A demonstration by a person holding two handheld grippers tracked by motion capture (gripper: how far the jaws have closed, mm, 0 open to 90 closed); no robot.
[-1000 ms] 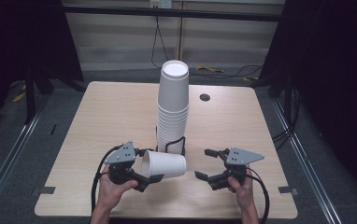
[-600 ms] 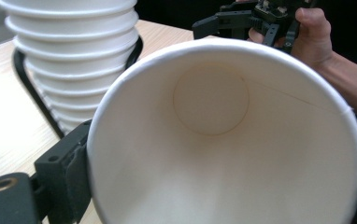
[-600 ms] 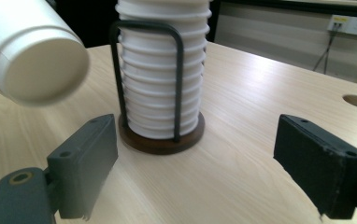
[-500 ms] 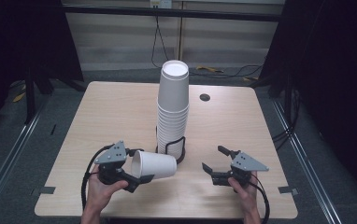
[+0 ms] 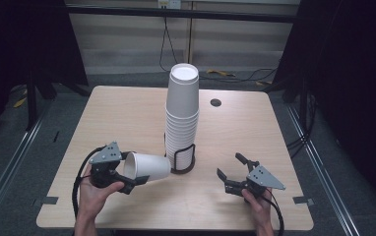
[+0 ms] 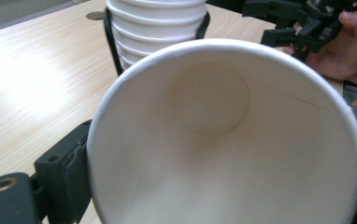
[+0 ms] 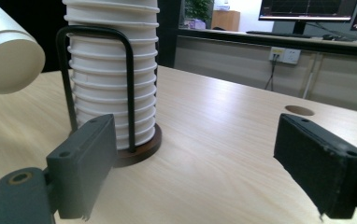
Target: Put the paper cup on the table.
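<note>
The left claw (image 5: 127, 179) grips a single white paper cup (image 5: 146, 167) by its rim, one jaw outside the wall and the cup's open mouth turned back toward the hand. The cup lies on its side in the air just above the tabletop (image 5: 127, 113), its closed bottom pointing away from the claw toward the stack of cups (image 5: 182, 113). From the left gripper view the cup (image 6: 223, 140) sits right in front of the claw, so close that you look straight down inside it to the round base, with the stack (image 6: 155, 28) just beyond it.

The stack stands upright in a black wire holder (image 5: 182, 158) on a round dark base, just past the held cup's bottom, near it but not touching.

The right claw (image 5: 231, 173) hangs released, jaws wide apart with nothing between them, low over the tabletop. The stack and holder (image 7: 97, 88) stand ahead of it and toward its left jaw, well clear of both pads.
</note>
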